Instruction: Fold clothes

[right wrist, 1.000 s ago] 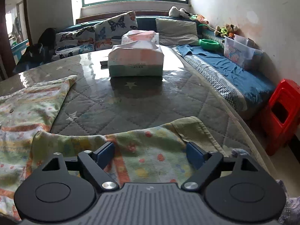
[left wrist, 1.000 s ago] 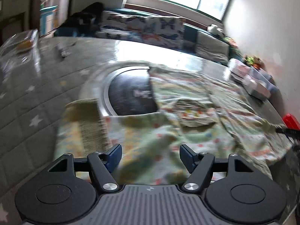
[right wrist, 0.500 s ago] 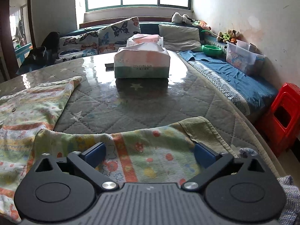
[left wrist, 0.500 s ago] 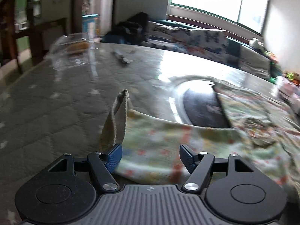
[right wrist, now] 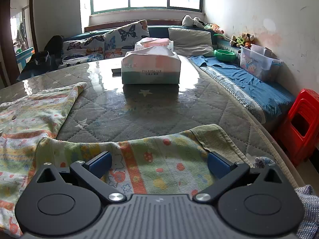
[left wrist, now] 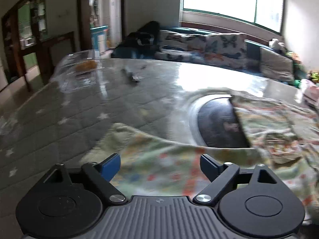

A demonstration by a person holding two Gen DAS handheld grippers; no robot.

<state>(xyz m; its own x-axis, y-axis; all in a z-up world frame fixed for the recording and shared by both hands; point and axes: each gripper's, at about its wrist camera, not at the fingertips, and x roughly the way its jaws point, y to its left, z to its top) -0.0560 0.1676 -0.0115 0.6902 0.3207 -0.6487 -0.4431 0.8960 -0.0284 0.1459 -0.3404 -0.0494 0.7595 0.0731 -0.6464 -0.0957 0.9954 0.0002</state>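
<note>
On table (right wrist: 159, 107): one garment (right wrist: 151, 165), two tissue packs (right wrist: 151, 69); both tongs released.

The left wrist picture is blurry, so the pattern on the shirt (left wrist: 169, 171) looks smeared and the small dark thing (left wrist: 130, 77) far off on the table (left wrist: 59, 119) cannot be made out. The shirt covers part of the dark round plate (left wrist: 217, 127). In the right wrist picture, the red stool (right wrist: 303, 123) and a bit of knitted sleeve (right wrist: 309, 209) run off the right edge.
</note>
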